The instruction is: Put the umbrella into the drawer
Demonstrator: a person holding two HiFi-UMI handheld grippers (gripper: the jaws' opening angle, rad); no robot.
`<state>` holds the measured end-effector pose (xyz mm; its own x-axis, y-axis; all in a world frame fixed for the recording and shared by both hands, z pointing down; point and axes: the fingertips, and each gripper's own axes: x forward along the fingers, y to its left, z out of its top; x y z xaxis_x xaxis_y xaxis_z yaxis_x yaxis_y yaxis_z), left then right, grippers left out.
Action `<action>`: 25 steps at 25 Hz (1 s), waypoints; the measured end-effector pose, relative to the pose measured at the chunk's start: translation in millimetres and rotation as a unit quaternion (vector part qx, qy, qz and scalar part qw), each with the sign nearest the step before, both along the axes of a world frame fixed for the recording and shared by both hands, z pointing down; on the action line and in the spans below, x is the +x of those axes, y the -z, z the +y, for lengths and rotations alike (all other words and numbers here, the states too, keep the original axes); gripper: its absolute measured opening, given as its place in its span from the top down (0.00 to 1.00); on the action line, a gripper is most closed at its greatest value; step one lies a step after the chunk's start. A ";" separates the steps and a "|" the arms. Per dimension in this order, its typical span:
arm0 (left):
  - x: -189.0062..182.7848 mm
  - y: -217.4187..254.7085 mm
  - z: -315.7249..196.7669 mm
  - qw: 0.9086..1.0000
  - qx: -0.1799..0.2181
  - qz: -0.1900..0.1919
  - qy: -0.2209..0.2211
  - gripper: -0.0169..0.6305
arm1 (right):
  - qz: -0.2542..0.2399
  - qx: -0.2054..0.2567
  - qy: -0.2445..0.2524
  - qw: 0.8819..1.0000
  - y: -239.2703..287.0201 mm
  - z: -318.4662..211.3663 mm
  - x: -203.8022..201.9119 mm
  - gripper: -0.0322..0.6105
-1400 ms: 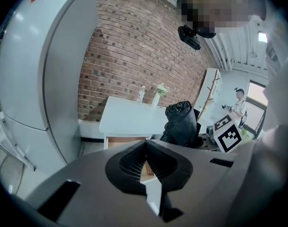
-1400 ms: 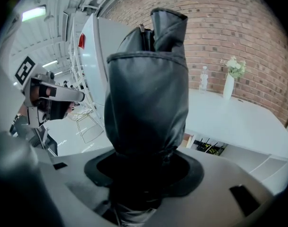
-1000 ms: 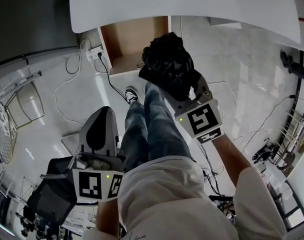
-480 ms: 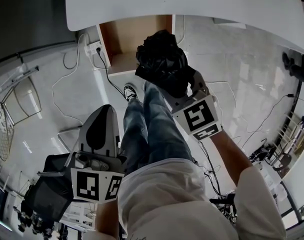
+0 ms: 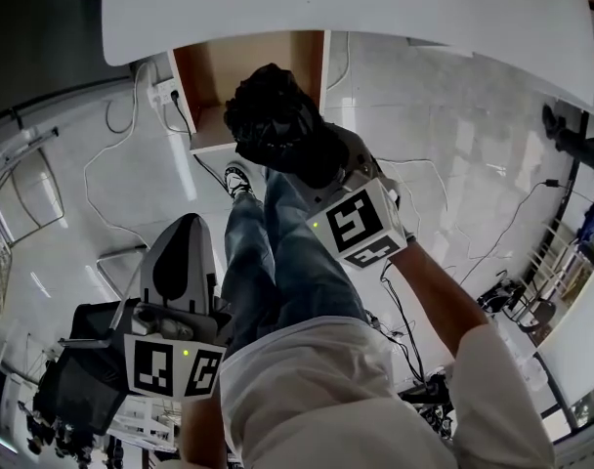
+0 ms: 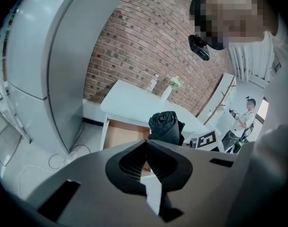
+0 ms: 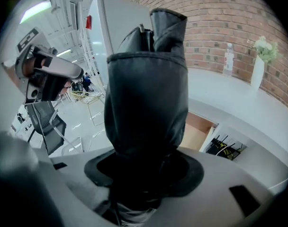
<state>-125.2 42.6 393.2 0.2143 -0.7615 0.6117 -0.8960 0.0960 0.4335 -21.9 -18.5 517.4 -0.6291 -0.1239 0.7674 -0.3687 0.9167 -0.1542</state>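
Note:
A folded black umbrella (image 5: 273, 120) in its sleeve sits in my right gripper (image 5: 321, 164), which is shut on its lower end. It hangs above the front of the open wooden drawer (image 5: 243, 71) under the white table (image 5: 375, 8). In the right gripper view the umbrella (image 7: 146, 93) stands upright and fills the jaws, with the drawer (image 7: 196, 131) behind it. My left gripper (image 5: 185, 225) is held low at the left, jaws together and empty. In the left gripper view it (image 6: 146, 143) points at the drawer (image 6: 122, 134) and the umbrella (image 6: 165, 126).
The person's legs in jeans (image 5: 277, 252) stand just before the drawer. Cables and a power strip (image 5: 165, 91) lie on the floor left of it. A black chair (image 5: 82, 389) is at lower left. A bottle (image 7: 228, 58) and a vase (image 7: 257, 70) stand on the table.
My right gripper has carried the umbrella left and down, closer over the drawer's front. The left gripper has sunk a little and stays shut.

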 end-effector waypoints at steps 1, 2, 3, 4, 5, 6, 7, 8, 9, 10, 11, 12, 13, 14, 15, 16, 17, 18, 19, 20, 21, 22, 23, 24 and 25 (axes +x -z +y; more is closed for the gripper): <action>0.9 -0.8 -0.7 1.000 0.000 0.001 0.002 0.95 | 0.005 0.003 0.005 1.000 -2.9 -1.3 0.9 0.58; 1.0 -2.0 -1.3 1.000 0.000 0.002 0.004 0.95 | 0.009 0.004 0.008 1.000 -6.0 -2.3 1.0 0.58; 0.8 -3.9 -1.6 1.000 -0.001 0.004 0.006 0.95 | 0.011 0.003 0.010 1.000 -9.3 -2.7 0.3 0.58; 0.6 -6.3 -1.8 1.000 -0.002 0.006 0.008 0.95 | 0.012 0.000 0.012 1.000 -12.5 -2.7 -1.0 0.58; 0.7 -9.0 -1.9 1.000 -0.003 0.008 0.009 0.95 | 0.011 -0.002 0.013 1.000 -15.5 -2.7 -2.3 0.58; 1.2 -11.4 -2.3 1.000 -0.005 0.010 0.010 0.95 | 0.012 -0.004 0.015 1.000 -18.2 -3.1 -3.4 0.58; 1.9 -13.1 -2.8 1.000 -0.006 0.011 0.010 0.95 | 0.013 -0.003 0.018 1.000 -20.7 -4.2 -4.0 0.58; 2.7 -14.1 -3.3 1.000 -0.007 0.011 0.011 0.95 | 0.015 -0.001 0.022 1.000 -23.1 -5.8 -4.2 0.58; 3.5 -14.7 -3.8 1.000 -0.008 0.011 0.012 0.95 | 0.018 0.002 0.026 0.999 -25.4 -7.9 -4.4 0.58; 3.9 -15.5 -3.9 1.000 -0.009 0.011 0.014 0.95 | 0.019 0.005 0.030 0.999 -27.7 -9.9 -5.0 0.58; 4.1 -16.9 -3.4 1.000 -0.011 0.011 0.016 0.95 | 0.020 0.006 0.033 0.999 -30.0 -11.6 -5.9 0.58; 3.9 -18.8 -2.5 1.000 -0.014 0.012 0.017 0.95 | 0.021 0.006 0.036 0.999 -32.5 -12.8 -7.1 0.58; 3.4 -21.2 -1.5 1.000 -0.017 0.012 0.019 0.95 | 0.023 0.006 0.038 0.999 -35.1 -13.8 -8.4 0.58; 2.8 -23.5 -0.5 0.999 -0.021 0.013 0.021 0.95 | 0.024 0.007 0.042 0.999 -37.9 -14.6 -9.8 0.58; 2.0 -25.5 0.3 0.999 -0.024 0.013 0.023 0.95 | 0.026 0.009 0.045 0.999 -40.7 -15.5 -11.3 0.58; 1.2 -27.2 0.9 0.999 -0.027 0.014 0.025 0.95 | 0.029 0.011 0.049 0.998 -43.5 -16.5 -12.8 0.58; 0.4 -28.6 1.3 0.999 -0.029 0.014 0.026 0.95 | 0.031 0.012 0.051 0.998 -46.5 -17.6 -14.3 0.58; -0.2 -29.7 1.2 0.999 -0.031 0.013 0.026 0.95 | 0.033 0.013 0.054 0.998 -49.4 -19.0 -15.8 0.58; -0.8 -30.6 0.8 0.999 -0.032 0.012 0.026 0.95 | 0.035 0.014 0.056 0.998 -52.2 -20.5 -17.3 0.58; -1.3 -31.4 0.5 0.999 -0.033 0.010 0.026 0.95 | 0.037 0.015 0.058 0.998 -55.2 -21.7 -18.6 0.58; -1.8 -32.5 0.7 0.999 -0.034 0.008 0.025 0.95 | 0.040 0.016 0.061 0.997 -58.4 -22.1 -19.9 0.58; -2.4 -34.0 1.3 0.999 -0.036 0.007 0.026 0.95 | 0.043 0.017 0.065 0.997 -61.9 -22.1 -20.9 0.58; -3.0 -35.8 1.8 0.999 -0.037 0.007 0.027 0.95 | 0.046 0.020 0.069 0.996 -65.4 -21.9 -21.8 0.58; -3.5 -37.4 1.9 0.999 -0.038 0.007 0.028 0.95 | 0.049 0.023 0.074 0.996 -68.7 -22.0 -22.4 0.58; -3.8 -38.6 1.5 0.999 -0.039 0.007 0.029 0.95 | 0.053 0.027 0.080 0.995 -71.4 -22.5 -22.9 0.58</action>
